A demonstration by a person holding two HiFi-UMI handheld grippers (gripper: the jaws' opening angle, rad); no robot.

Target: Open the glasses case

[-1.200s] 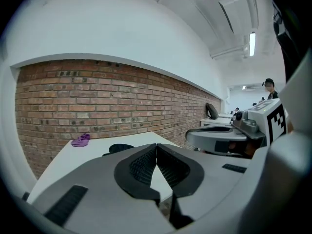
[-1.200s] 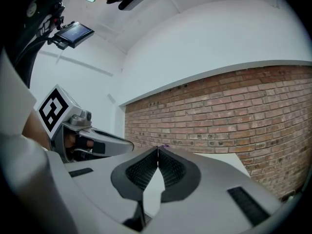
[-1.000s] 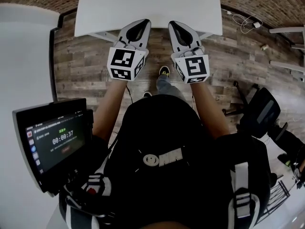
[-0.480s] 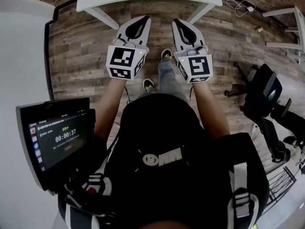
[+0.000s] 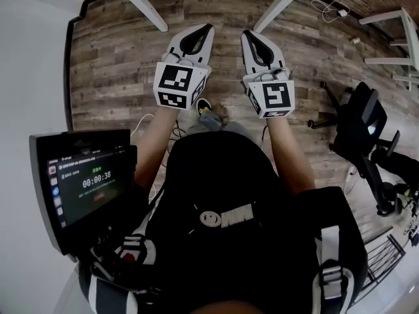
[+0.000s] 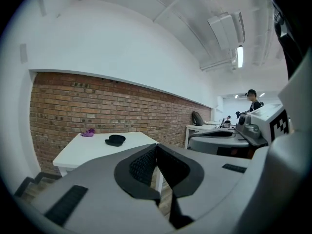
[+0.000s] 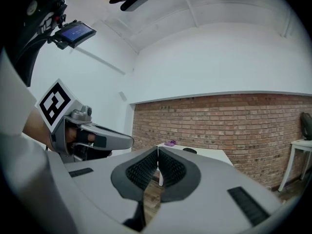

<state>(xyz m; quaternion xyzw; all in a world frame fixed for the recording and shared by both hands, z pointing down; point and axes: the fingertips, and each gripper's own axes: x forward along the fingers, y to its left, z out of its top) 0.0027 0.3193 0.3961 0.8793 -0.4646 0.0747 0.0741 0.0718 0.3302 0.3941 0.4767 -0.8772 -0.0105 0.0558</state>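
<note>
While the left gripper (image 6: 156, 147) and the right gripper (image 7: 157, 150) hung side by side over the wooden floor (image 5: 118, 64), well short of the white bench (image 6: 78, 152), each with jaws pressed together on nothing, the black glasses case (image 6: 115, 140) lay on that bench, near a small purple item (image 6: 88, 132).

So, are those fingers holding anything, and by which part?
Nothing is held: left gripper and right gripper are both shut and empty. The dark case lies on the white table, away from them.
</note>
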